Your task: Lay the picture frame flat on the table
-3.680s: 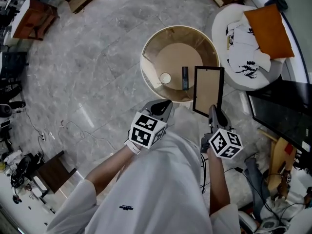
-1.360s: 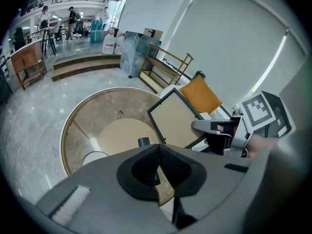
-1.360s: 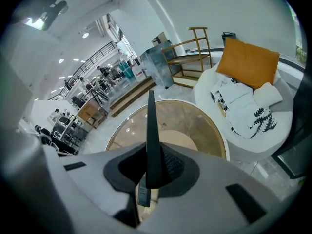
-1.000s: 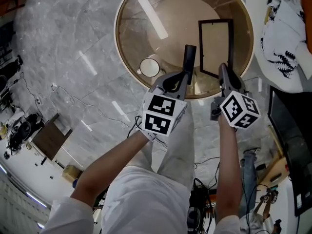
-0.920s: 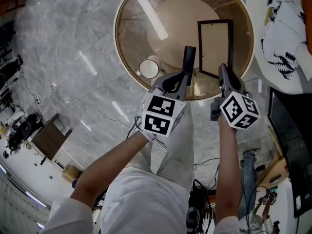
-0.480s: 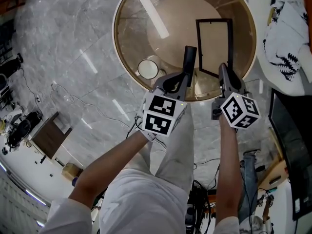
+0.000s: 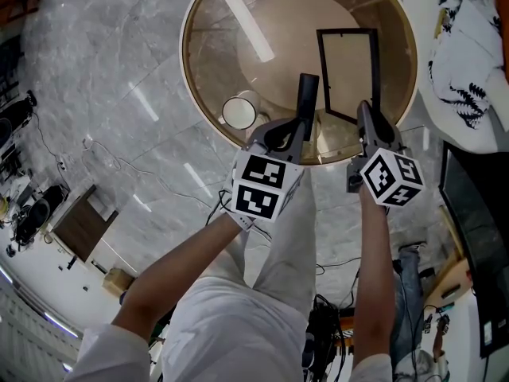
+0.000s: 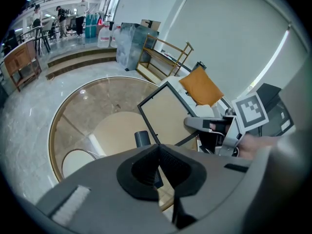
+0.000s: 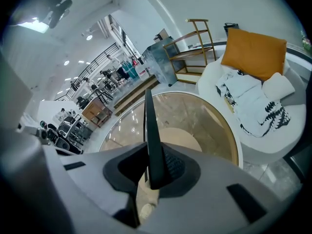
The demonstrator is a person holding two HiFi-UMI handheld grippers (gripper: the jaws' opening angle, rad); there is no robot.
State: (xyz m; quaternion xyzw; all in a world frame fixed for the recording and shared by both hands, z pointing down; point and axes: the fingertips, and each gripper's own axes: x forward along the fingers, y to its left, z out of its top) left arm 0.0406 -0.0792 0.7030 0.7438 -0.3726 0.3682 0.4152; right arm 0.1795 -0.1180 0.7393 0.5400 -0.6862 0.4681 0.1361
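Observation:
The picture frame [image 7: 347, 72] has a thin black border round a beige panel. It hangs tilted over the round glass table [image 7: 207, 22], and whether it touches the glass I cannot tell. My right gripper [image 7: 364, 118] grips its near edge. In the right gripper view the frame [image 9: 148, 130] stands edge-on between the pads of the right gripper [image 9: 155, 172], whose jaws are opening slightly. My left gripper [image 7: 296, 130] hovers to the left of the frame, shut and empty. In the left gripper view the frame [image 8: 165, 113] shows beyond the left gripper [image 8: 157, 157].
A black remote [image 7: 306, 94] lies on the glass just beyond my left gripper. A round white thing [image 7: 237, 112] sits near the table's left front rim. A white armchair [image 7: 461, 38] with a patterned cloth stands to the right, and a dark screen [image 7: 477, 205] lies further to the right.
Since the earliest frame the frame has been carried from beside the table to over the glass. In the last second it has drifted slightly left; both grippers have hardly moved.

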